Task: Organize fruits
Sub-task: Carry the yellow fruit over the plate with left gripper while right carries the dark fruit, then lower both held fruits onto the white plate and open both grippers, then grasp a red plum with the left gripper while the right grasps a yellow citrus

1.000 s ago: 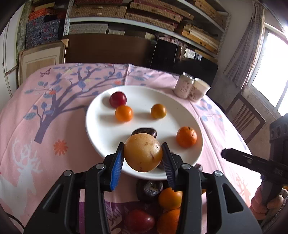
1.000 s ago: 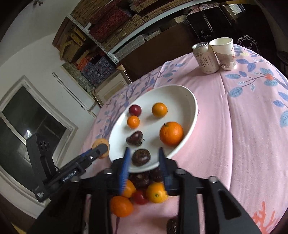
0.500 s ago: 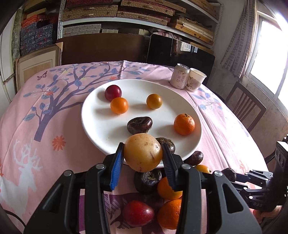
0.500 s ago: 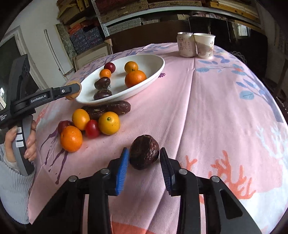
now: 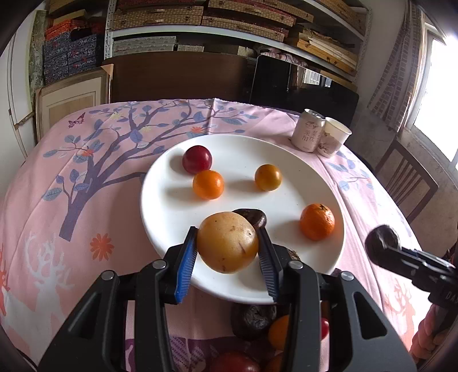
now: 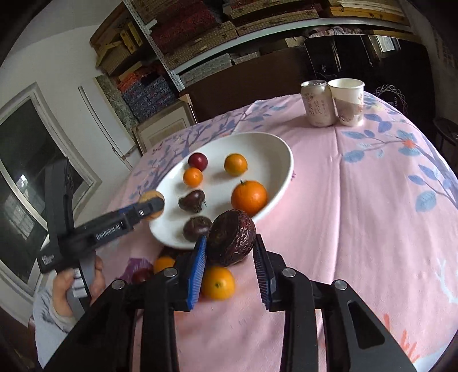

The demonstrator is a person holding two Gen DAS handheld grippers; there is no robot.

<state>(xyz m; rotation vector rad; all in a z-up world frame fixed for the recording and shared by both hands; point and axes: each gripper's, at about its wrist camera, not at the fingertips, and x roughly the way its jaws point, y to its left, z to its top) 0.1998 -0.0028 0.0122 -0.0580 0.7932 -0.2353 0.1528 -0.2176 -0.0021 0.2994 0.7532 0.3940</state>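
A home dining room: floral tablecloth (image 5: 86,177), wooden chair (image 5: 406,183) at three o'clock, box-stacked shelves (image 5: 229,25) at twelve.

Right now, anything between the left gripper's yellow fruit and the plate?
Nothing visible blocks it. The left gripper holds the yellow passion fruit over the near part of the white plate. Bare plate lies left of it; a dark passion fruit sits just behind.
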